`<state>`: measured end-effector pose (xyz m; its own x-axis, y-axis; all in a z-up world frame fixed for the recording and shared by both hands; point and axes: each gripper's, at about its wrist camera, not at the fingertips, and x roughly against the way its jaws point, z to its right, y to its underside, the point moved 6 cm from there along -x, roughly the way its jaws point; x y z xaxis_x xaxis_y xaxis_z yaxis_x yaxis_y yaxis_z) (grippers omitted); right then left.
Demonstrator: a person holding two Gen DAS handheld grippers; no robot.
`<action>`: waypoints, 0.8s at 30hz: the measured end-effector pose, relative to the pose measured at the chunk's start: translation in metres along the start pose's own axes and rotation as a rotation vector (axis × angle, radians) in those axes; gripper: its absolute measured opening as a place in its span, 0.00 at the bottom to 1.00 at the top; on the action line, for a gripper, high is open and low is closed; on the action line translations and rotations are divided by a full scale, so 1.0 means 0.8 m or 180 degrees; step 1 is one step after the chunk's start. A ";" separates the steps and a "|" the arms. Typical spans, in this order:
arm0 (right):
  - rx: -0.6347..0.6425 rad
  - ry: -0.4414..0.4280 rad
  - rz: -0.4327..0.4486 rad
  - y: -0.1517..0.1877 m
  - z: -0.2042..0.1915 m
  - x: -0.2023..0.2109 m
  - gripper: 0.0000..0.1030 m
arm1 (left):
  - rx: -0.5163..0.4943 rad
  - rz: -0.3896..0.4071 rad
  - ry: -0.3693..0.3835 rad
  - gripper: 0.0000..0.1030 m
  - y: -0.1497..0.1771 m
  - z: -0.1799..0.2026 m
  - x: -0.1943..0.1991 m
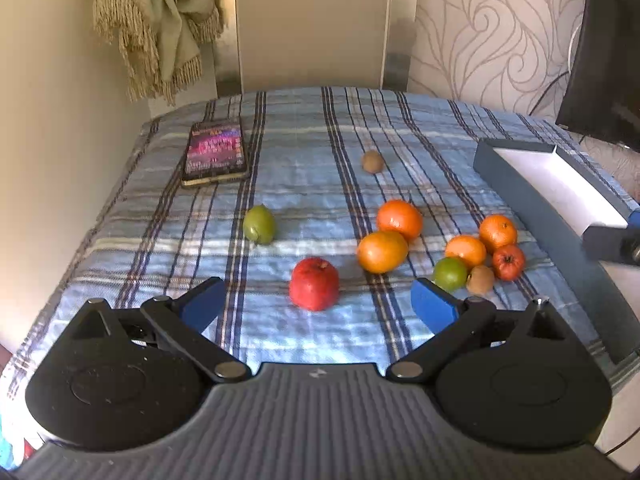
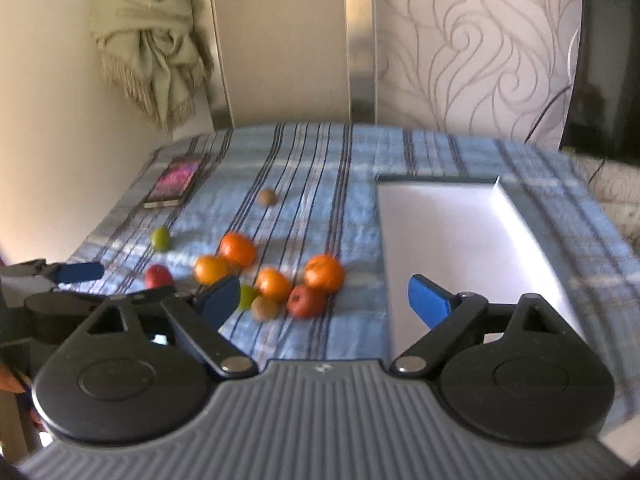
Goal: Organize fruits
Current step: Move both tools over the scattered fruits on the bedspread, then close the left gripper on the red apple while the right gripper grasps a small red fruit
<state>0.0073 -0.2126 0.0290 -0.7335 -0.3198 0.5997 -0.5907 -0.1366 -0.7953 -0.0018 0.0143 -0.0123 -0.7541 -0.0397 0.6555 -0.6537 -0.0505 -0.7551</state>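
the left gripper (image 1: 318, 306) hung over the near edge of a table covered with a blue plaid cloth (image 1: 304, 128), its blue pads spread wide with nothing between them. just beyond its fingertips sat a red apple (image 1: 314, 284), apart from both pads. the right gripper (image 2: 324, 300) was also spread and empty, held above the near right part of the table; that view was blurred.

a dark tray with a white inside (image 2: 460, 240) lay along the right edge of the table, with no fruit seen in it. the fruits were all on the cloth. a green apple (image 1: 260, 224) lay alone toward the left of the middle, and a kiwi (image 1: 373, 161) lay alone farther back, near the centre. two large oranges (image 1: 399, 220) touched each other in the middle, one (image 1: 382, 251) nearer than the other. closer to the tray a tight cluster held two smaller oranges (image 1: 466, 251), side by side with one (image 1: 497, 233) farther back, a small red fruit (image 1: 508, 262), a green fruit (image 1: 451, 273) and a second kiwi (image 1: 480, 279), packed just beside one another.

a phone (image 1: 215, 153) with a lit screen lay near the far left corner of the table. a pale fringed cloth (image 1: 156, 20) hung on the wall behind the far left corner, and a dark screen (image 1: 608, 52) stood past the far right corner.
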 end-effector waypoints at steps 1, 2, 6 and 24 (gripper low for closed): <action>0.0008 -0.0036 -0.0023 0.005 -0.005 -0.003 0.88 | -0.0004 -0.0009 0.0027 0.98 0.002 -0.001 -0.001; 0.0031 -0.0026 -0.0032 0.008 -0.009 -0.006 0.87 | -0.0010 -0.0005 0.0040 0.98 0.003 -0.001 -0.002; 0.0047 0.0018 -0.0059 0.017 -0.016 -0.010 0.76 | -0.0016 0.0015 0.0110 0.98 0.000 -0.005 -0.008; -0.0114 0.0205 -0.0233 0.024 -0.001 -0.052 0.57 | -0.0144 -0.0067 0.0214 0.81 -0.005 -0.010 -0.038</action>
<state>0.0267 -0.2013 -0.0111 -0.7075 -0.2492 0.6614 -0.6541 -0.1235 -0.7462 0.0236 0.0235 -0.0292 -0.7417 0.0280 0.6702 -0.6706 -0.0054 -0.7418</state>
